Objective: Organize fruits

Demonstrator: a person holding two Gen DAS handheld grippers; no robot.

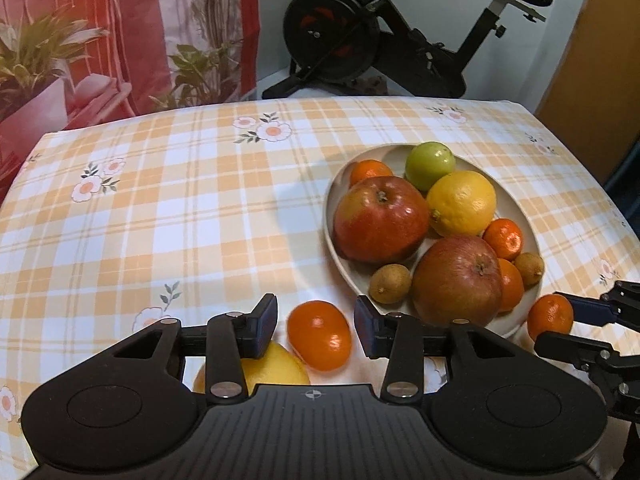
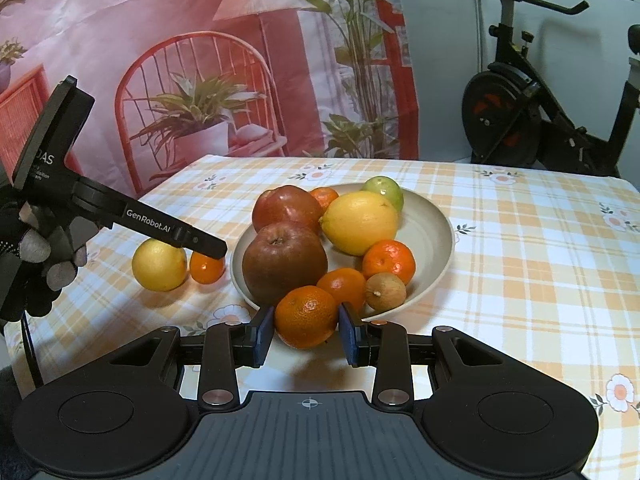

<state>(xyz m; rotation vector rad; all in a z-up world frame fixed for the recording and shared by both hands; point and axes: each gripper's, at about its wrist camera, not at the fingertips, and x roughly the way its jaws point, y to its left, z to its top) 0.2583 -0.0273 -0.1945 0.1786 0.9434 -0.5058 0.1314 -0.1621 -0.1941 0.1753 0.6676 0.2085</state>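
Two mandarins between two sets of jaws beside the fruit bowl (image 2: 434, 240).

The right gripper (image 2: 306, 334) is clamped on a mandarin (image 2: 306, 316) at the bowl's near rim, both blue pads pressed against its sides. The left gripper (image 1: 316, 328) stands parted around a smaller mandarin (image 1: 320, 334) lying on the checked tablecloth (image 1: 180, 208), with gaps at both pads; a yellow citrus (image 1: 276, 368) lies just beside it, under the left finger. The bowl holds apples, a lemon, a green fruit and more mandarins. The left gripper's arm reads "GenRobot.AI"; a gloved hand (image 2: 28, 256) grips its handle.
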